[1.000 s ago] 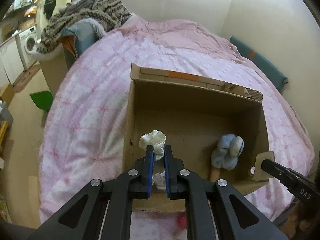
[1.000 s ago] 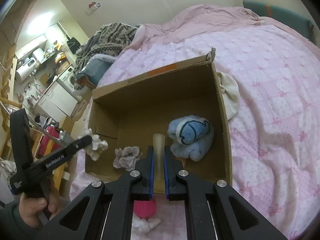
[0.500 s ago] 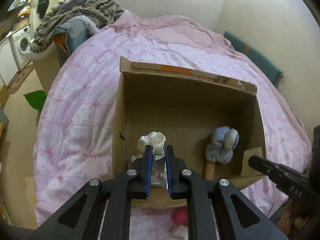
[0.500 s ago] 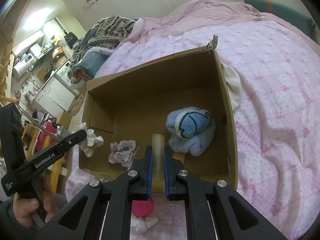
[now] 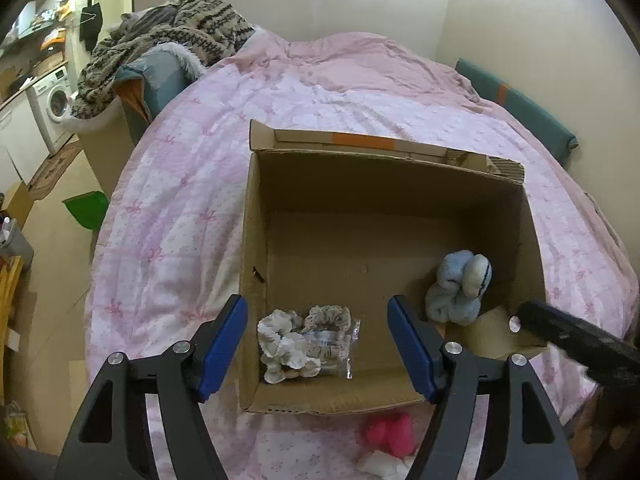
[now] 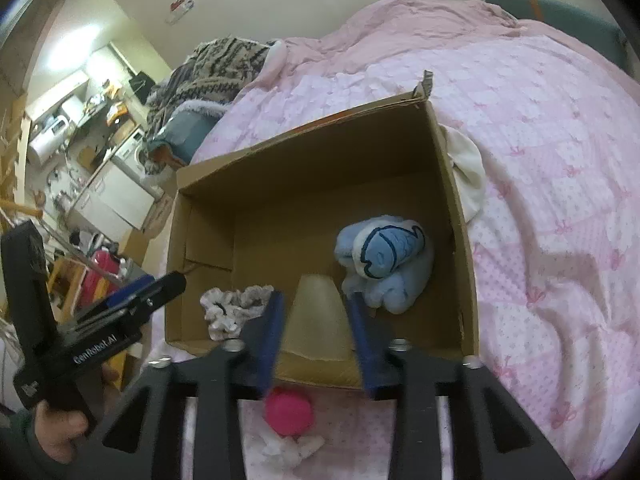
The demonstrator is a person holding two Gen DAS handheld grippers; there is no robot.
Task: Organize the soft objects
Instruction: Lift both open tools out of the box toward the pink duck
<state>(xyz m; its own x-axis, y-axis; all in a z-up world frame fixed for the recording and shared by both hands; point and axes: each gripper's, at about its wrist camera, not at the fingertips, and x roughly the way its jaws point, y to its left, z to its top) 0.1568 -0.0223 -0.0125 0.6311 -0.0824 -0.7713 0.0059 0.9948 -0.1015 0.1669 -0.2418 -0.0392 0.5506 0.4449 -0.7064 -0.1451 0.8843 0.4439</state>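
An open cardboard box [image 5: 360, 184] [image 6: 320, 168] sits on a pink quilt. Inside lie a blue plush [image 5: 460, 288] [image 6: 384, 264] at the right and a pile of white and grey scrunchies [image 5: 304, 340] [image 6: 236, 308] in the near left corner. My left gripper [image 5: 316, 302] [image 6: 160, 286] hangs above that pile, its jaws opening and nothing pressed between its blue pads. My right gripper [image 6: 315, 297] is at the box's near edge with its jaws opening. The near box flap [image 6: 318, 320] stands between them, released. A pink soft toy [image 5: 390, 432] [image 6: 289, 410] lies in front of the box.
A white cloth [image 6: 468, 172] is tucked against the box's right outer wall. Knitted clothes [image 5: 172, 40] are heaped at the bed's far left. A green item [image 5: 86, 208] lies on the floor left of the bed. A hand [image 6: 56, 432] holds the left gripper.
Both grippers went from shut to open. The white scrunchie dropped from the left gripper onto the pile in the box. The right gripper's jaws came off the flap.
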